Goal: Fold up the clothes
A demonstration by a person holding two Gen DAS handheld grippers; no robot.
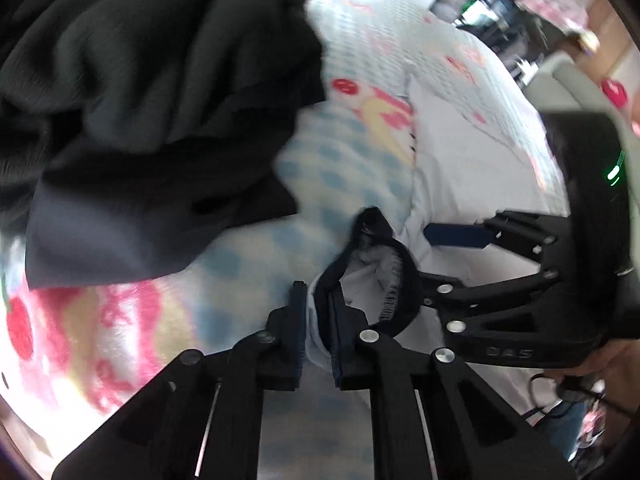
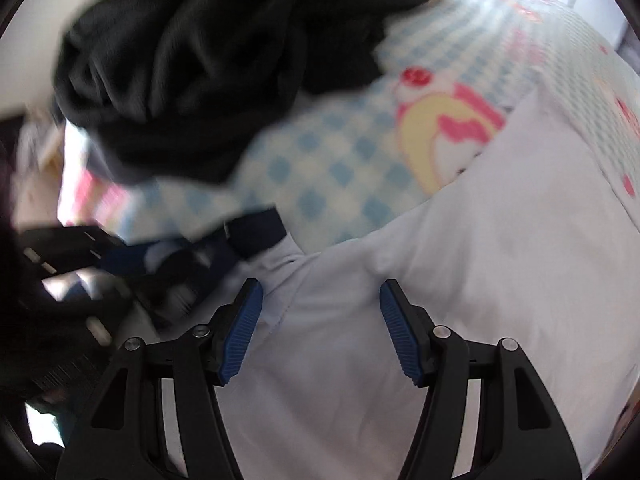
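One blanket [image 2: 320,168] covers the whole surface, checked in pale blue and white with pink, red and yellow cartoon figures. Two lots of clothing lie on it. The first is a heap of dark clothes [image 1: 152,92], crumpled at the upper left of both views; how many pieces make it up I cannot tell. The second is a single white shirt [image 2: 480,260] with a dark navy collar [image 1: 394,280], spread flat over the lower right of the right wrist view. Its long axis looks to run from the collar at centre left toward the lower right, the collar end facing the dark heap, though blur makes the outline uncertain.

There are two grippers. The left gripper [image 1: 318,320], at the bottom centre of its own view, has its jaws pressed nearly together, pinching the collar edge and white cloth. The right gripper [image 2: 322,328] stands just over the shirt's chest with its blue pads [image 2: 240,336] spread wide and only flat cloth showing between them.
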